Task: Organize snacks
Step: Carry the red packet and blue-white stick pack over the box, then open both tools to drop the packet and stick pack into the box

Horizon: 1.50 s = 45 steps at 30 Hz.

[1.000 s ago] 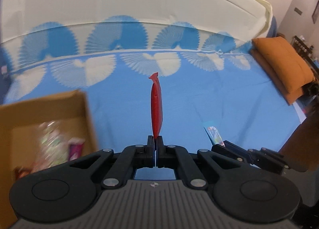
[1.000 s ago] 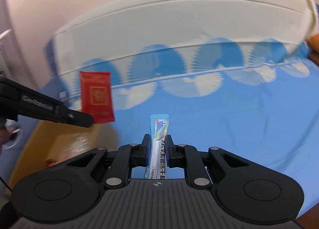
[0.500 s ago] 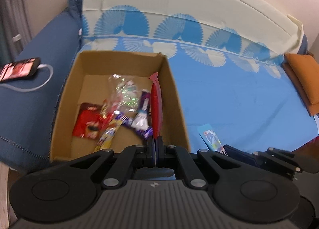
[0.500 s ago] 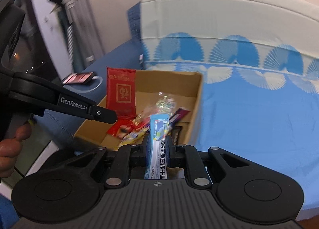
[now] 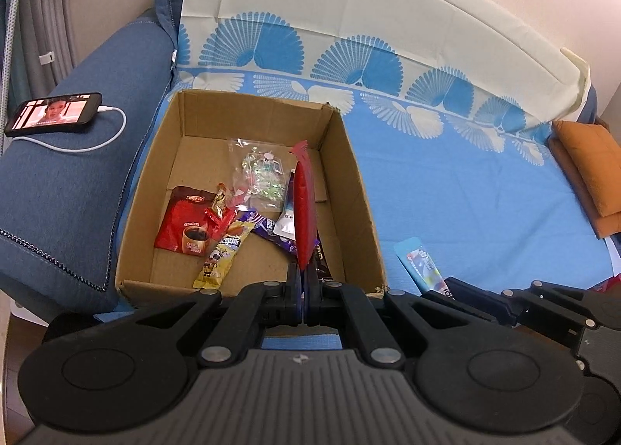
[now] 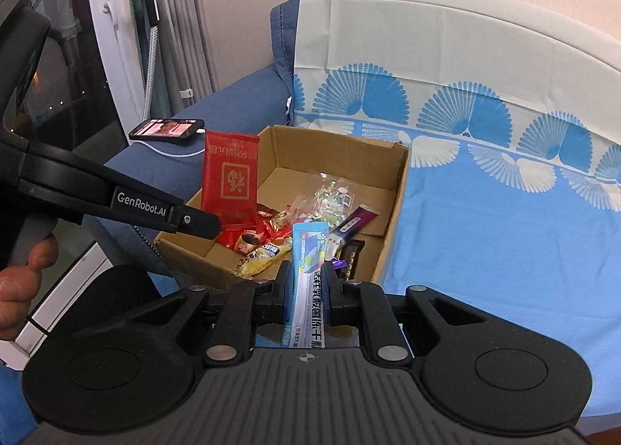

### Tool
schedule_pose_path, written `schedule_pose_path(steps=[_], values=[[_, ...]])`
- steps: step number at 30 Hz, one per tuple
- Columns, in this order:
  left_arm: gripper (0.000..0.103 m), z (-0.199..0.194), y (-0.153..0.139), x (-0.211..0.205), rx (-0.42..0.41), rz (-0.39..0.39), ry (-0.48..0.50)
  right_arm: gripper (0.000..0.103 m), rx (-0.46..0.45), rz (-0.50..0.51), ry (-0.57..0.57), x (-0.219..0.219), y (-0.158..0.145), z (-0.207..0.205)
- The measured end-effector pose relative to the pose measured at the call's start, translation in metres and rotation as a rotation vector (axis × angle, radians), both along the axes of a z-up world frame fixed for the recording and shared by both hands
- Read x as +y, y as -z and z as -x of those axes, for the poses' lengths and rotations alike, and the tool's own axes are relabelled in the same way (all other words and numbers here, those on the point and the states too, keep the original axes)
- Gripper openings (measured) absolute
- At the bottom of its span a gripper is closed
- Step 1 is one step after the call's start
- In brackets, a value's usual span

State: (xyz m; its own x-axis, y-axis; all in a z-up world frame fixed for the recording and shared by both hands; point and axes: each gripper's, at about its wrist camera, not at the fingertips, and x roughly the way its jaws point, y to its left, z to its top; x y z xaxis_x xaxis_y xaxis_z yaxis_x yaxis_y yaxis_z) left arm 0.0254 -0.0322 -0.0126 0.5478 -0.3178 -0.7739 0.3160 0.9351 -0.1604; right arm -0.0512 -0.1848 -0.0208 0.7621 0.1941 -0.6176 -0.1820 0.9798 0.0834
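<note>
Left gripper (image 5: 302, 282) clamped tight on a red sachet (image 5: 302, 212), held edge-on and upright, long axis running straight up from the pinch. Directly beyond and below it: the open cardboard box (image 5: 357, 189) on the blue sofa cover, already carrying a red coffee sachet (image 5: 182, 227), a yellow wrapper (image 5: 221, 255), a clear bag of sweets (image 5: 260, 177) and some purple-wrapped bars. Seen from the right wrist, the red sachet (image 6: 231, 181) hanging flat-faced over the box's near-left corner, so likely a straight release from here.

Right gripper (image 6: 306, 290) pinching a light-blue stick pack (image 6: 308, 282) across its width, long axis pointing forward toward the box (image 6: 396, 204). Pack tip just over the near wall in that view; true height above the rim hard to judge. Left side nearer the box's middle, right side closer to its near edge, probably needing a little more reach.

Lower end of the stick pack cut off behind the gripper body. Dark bar beside it partly hidden. Print on most wrappers too small to read. Phone (image 5: 54, 113) charging on the armrest, well clear.
</note>
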Motion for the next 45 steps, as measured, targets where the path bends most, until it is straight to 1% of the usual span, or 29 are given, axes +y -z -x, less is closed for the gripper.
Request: schedule_pose_path(steps=[9,16,24,39,40,41,42,43,44,45], values=[[0.000,-0.006,0.006,0.003,0.018,0.005,-0.008,0.016,0.025,0.009,-0.005,0.002,0.004,-0.009],[0.000,-0.029,0.012,0.013,0.031,0.003,-0.035,0.016,0.055,0.022,-0.012,0.004,0.011,-0.031],[0.000,-0.071,0.024,0.022,0.056,-0.019,-0.058,0.016,0.076,0.017,-0.013,0.007,0.020,-0.080],[0.001,-0.146,0.060,0.017,0.104,-0.074,-0.040,0.017,0.139,0.002,0.012,0.009,0.050,-0.169],[0.001,-0.150,0.063,0.017,0.105,-0.082,-0.041,0.019,0.140,-0.003,0.014,0.009,0.051,-0.174],[0.001,-0.155,0.066,0.016,0.104,-0.091,-0.043,0.022,0.142,-0.022,0.021,0.008,0.052,-0.180],[0.001,-0.160,0.068,0.016,0.101,-0.101,-0.047,0.022,0.145,-0.048,0.032,0.006,0.053,-0.187],[0.004,-0.165,0.070,0.017,0.099,-0.105,-0.057,0.028,0.142,-0.065,0.046,0.004,0.054,-0.193],[0.020,-0.170,0.071,0.018,0.099,-0.105,-0.071,0.048,0.137,-0.077,0.058,0.003,0.055,-0.200],[0.061,-0.175,0.072,0.019,0.106,-0.102,-0.079,0.059,0.135,-0.083,0.075,0.002,0.055,-0.206]])
